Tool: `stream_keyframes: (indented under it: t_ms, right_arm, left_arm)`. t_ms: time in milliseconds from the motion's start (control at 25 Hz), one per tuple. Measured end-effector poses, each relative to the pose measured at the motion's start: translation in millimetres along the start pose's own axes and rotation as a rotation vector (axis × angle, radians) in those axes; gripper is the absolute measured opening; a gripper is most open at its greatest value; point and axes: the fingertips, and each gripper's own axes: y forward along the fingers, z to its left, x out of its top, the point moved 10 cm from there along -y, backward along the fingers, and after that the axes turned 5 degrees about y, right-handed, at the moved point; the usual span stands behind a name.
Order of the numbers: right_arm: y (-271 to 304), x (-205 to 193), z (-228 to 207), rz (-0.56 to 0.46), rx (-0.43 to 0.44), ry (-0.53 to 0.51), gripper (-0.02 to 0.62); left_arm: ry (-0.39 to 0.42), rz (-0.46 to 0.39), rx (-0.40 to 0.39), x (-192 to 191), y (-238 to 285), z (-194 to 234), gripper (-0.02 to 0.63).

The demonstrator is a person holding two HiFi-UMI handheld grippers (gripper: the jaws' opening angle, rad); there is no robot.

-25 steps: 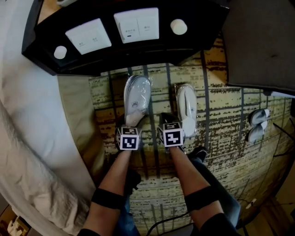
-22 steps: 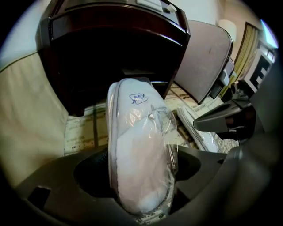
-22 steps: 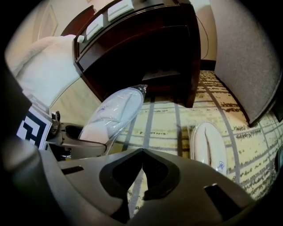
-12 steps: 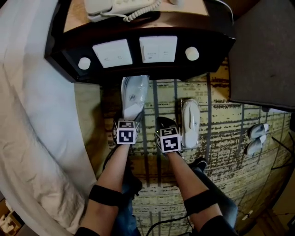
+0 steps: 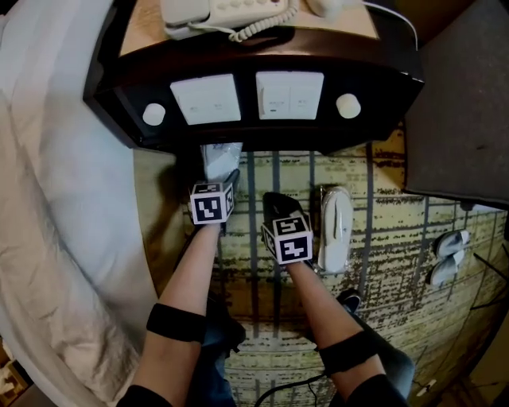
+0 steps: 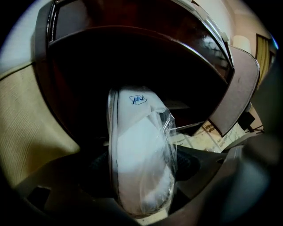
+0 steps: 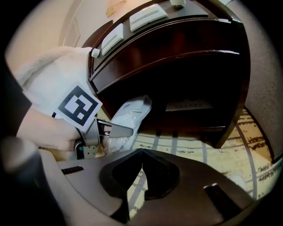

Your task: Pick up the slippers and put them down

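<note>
Left hand-held gripper (image 5: pixel 216 179) clamps the wrapped slipper (image 6: pixel 137 154), carried forward since a second ago; its toe is now beneath the nightstand (image 5: pixel 254 135). Right hand-held gripper (image 7: pixel 141 170) is closed, empty. The second slipper (image 5: pixel 336 226) lies on the carpet (image 5: pixel 382 207) beside it.

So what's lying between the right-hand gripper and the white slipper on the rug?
Nothing: in the head view only a bare strip of patterned rug separates the right gripper from the slipper lying beside it.

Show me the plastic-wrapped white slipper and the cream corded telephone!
Plastic-wrapped white slipper (image 6: pixel 139 150): left gripper view, on its middle.
Cream corded telephone (image 5: pixel 231 12): head view, on its body.
</note>
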Motion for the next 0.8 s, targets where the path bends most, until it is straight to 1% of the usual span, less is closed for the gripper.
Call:
stream_keyframes:
  t_ms: [80,200,320,520,680,800]
  right_arm:
    - [7,5,2,-0.02,0.015,-0.003,0.002]
    - [16,7,0,-0.04,0.027,-0.006,0.002]
    - [23,8,-2,-0.053,0.033,-0.006,0.002]
    - [27,8,-8,-0.063,0.032,-0.008,0.002]
    - [26,12,-7,-0.072,0.041,-0.018,0.002]
    - [26,14,-8,-0.08,0.043,-0.023,0.002]
  left_arm:
    - [-0.01,-0.024,0.01,10,7,8,0.354]
    - [-0.051,-0.051,0.029,22,17,19,0.355]
    - [-0.083,-0.06,0.076,33,19,31,0.356]
    - [-0.126,-0.099,0.091,47,25,39,0.362]
    - [-0.129,-0.109,0.114,48,26,42,0.374]
    - [-0.099,-0.144,0.146,49,24,42,0.384]
